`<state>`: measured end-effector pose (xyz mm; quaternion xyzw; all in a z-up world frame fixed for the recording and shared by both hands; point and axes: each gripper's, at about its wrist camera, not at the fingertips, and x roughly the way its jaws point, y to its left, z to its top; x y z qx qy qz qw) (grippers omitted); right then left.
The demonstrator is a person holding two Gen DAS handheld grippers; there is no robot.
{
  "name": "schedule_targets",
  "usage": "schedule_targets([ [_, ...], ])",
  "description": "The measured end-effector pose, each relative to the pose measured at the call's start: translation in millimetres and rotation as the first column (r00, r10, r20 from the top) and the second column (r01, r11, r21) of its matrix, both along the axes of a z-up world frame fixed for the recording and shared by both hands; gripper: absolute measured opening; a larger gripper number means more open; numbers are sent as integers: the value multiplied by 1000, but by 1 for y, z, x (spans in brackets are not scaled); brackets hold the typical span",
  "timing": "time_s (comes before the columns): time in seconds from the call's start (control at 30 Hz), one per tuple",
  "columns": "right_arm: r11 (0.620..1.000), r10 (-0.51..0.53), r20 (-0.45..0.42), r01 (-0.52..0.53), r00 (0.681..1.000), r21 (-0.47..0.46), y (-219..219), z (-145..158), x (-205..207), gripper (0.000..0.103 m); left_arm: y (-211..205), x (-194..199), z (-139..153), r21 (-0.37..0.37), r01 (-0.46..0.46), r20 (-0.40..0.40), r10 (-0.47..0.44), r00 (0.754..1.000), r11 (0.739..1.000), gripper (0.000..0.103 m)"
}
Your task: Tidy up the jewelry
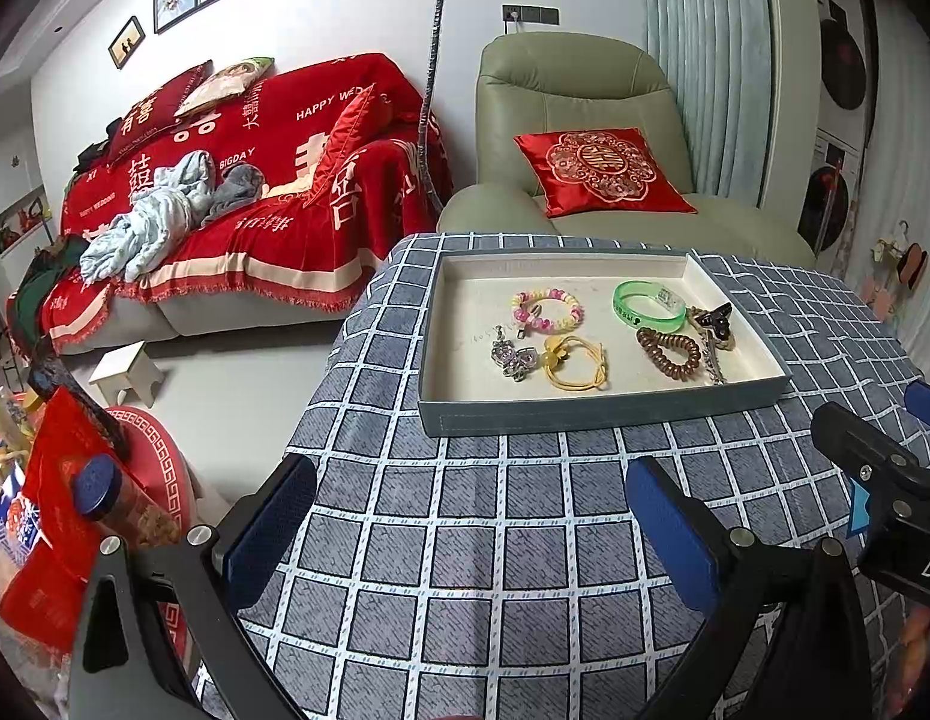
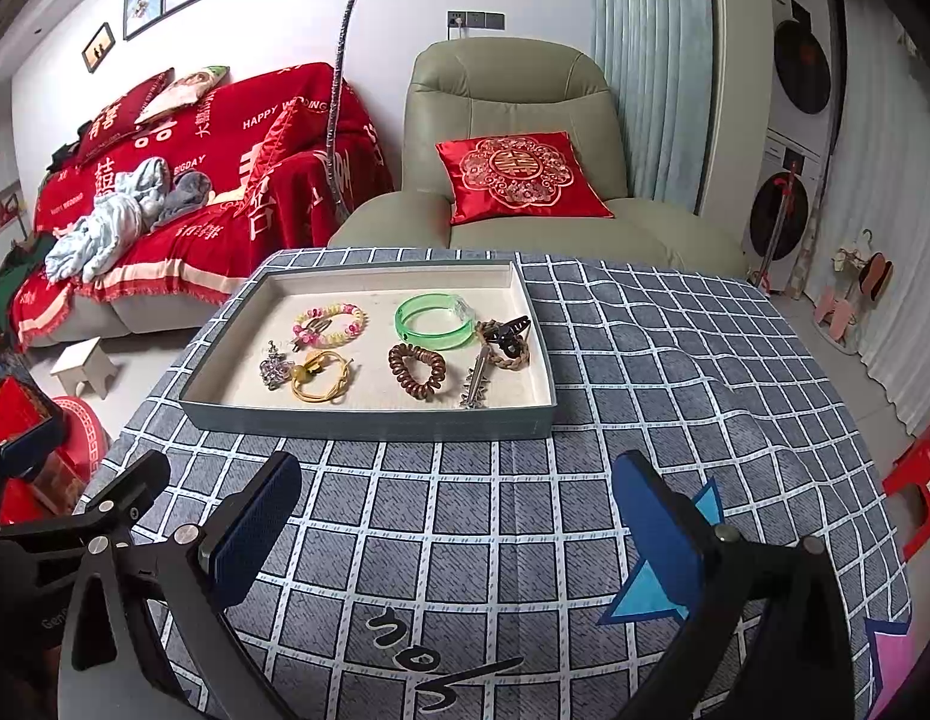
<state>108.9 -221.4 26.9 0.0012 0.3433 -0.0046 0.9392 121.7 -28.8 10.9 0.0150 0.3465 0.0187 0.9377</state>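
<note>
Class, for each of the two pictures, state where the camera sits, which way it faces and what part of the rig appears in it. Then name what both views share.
Left wrist view: sits on the left gripper, facing forward over the blue checked tablecloth toward the grey shallow tray; its open blue-padded fingers show, plus the right gripper at the right edge.
Right wrist view: sits on the right gripper, facing the same way; its open fingers show, the left gripper at left.
Shared: tray, green translucent bangle, red-covered sofa, pale green armchair.

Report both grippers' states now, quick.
Left gripper: open, holding nothing, fingers spread above the checked cloth.
Right gripper: open, holding nothing, short of the tray.
</note>
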Motion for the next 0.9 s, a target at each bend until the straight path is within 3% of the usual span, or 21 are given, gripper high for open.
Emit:
schedule_targets([
  [0.9,1000,-1,-1,1,1000,1,2,0,0,103,2,-1,-3,-15,8,-8,-8,1000,1000,103],
])
